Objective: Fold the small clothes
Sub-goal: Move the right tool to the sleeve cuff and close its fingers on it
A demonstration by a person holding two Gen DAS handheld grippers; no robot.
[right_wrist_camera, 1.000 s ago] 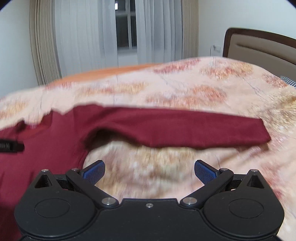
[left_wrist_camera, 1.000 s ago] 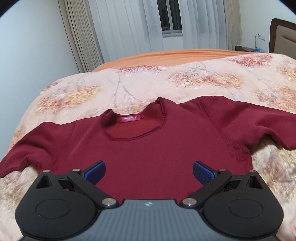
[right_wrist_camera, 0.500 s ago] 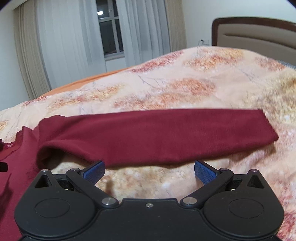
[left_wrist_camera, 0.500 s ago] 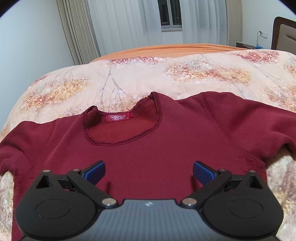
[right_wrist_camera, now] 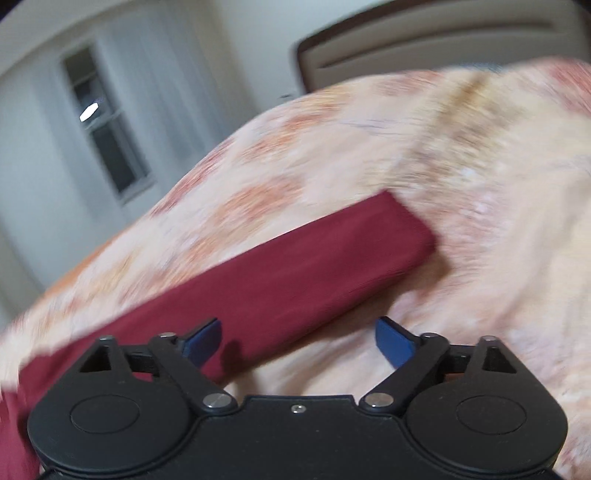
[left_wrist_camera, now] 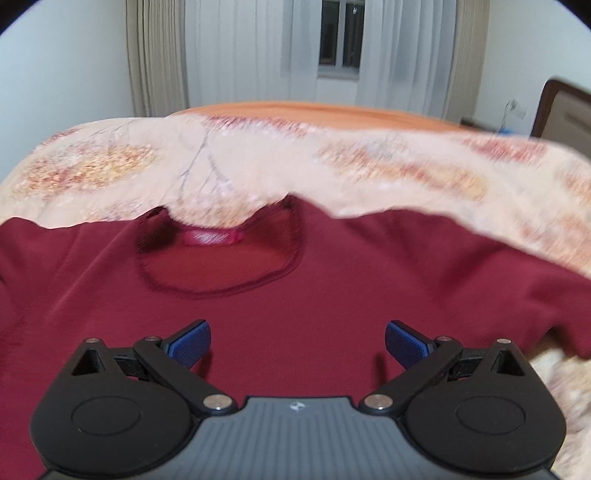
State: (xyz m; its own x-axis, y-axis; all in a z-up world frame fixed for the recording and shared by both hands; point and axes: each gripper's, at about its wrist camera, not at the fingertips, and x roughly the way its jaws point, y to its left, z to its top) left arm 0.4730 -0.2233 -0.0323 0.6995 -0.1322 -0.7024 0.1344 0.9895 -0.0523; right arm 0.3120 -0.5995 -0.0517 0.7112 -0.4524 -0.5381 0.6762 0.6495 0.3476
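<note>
A dark red sweatshirt (left_wrist_camera: 295, 302) lies flat on the bed, its neckline (left_wrist_camera: 218, 258) with a pink label facing me in the left wrist view. My left gripper (left_wrist_camera: 297, 341) hovers open just over the chest, nothing between its blue pads. In the right wrist view the shirt's long right sleeve (right_wrist_camera: 295, 273) stretches across the quilt, its cuff (right_wrist_camera: 406, 236) at the far end. My right gripper (right_wrist_camera: 297, 341) is tilted over the sleeve's near edge; its jaws are closing, with the sleeve's edge by the left pad (right_wrist_camera: 203, 339) and not pinched.
The bed carries a peach floral quilt (left_wrist_camera: 258, 162) over an orange sheet (left_wrist_camera: 295, 109). Curtains and a window (left_wrist_camera: 340, 33) stand behind it. A padded headboard (right_wrist_camera: 443, 40) rises at the right. Both views are motion-blurred.
The right gripper swung right along the sleeve, rolled so the scene tilts, dropped closer, and its jaws narrowed. The left gripper came closer over the chest early on, then held.
</note>
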